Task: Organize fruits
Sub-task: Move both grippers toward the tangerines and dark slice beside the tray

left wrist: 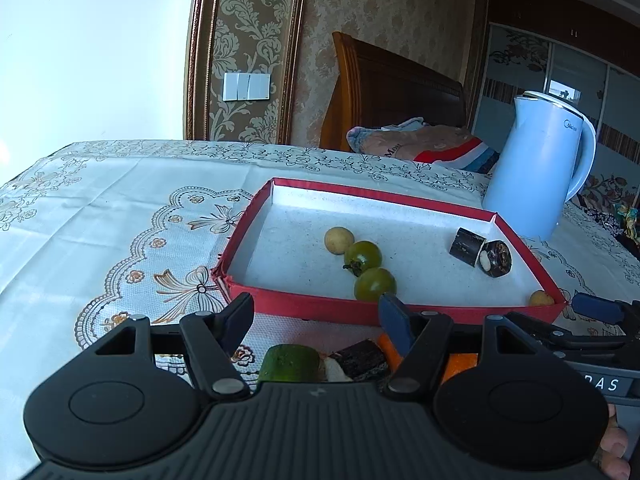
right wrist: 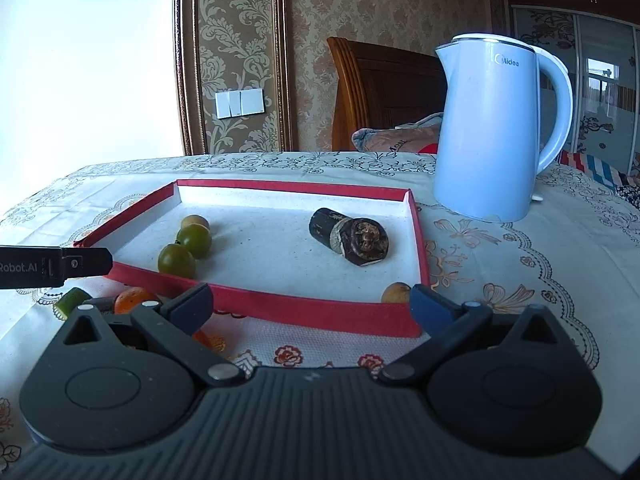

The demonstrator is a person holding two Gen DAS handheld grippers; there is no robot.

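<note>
A red tray (left wrist: 304, 307) (right wrist: 280, 309) with a white floor lies on the table. It holds two green tomatoes (left wrist: 363, 255) (right wrist: 194, 240), two small yellow fruits (left wrist: 339, 240) (right wrist: 396, 293) and two dark sugarcane pieces (left wrist: 482, 251) (right wrist: 352, 240). In front of the tray lie a green piece (left wrist: 289, 363) (right wrist: 71, 300), a dark piece (left wrist: 360, 358) and orange fruit (left wrist: 460, 364) (right wrist: 134, 299). My left gripper (left wrist: 318, 316) is open and empty above these loose pieces. My right gripper (right wrist: 312, 302) is open and empty at the tray's near edge.
A light blue kettle (left wrist: 538, 164) (right wrist: 496, 128) stands behind the tray at the right. A patterned tablecloth (left wrist: 120, 216) covers the table. A wooden headboard (left wrist: 384, 84) and folded bedding stand beyond the table. The right gripper's finger (left wrist: 596, 307) shows at the tray's right corner.
</note>
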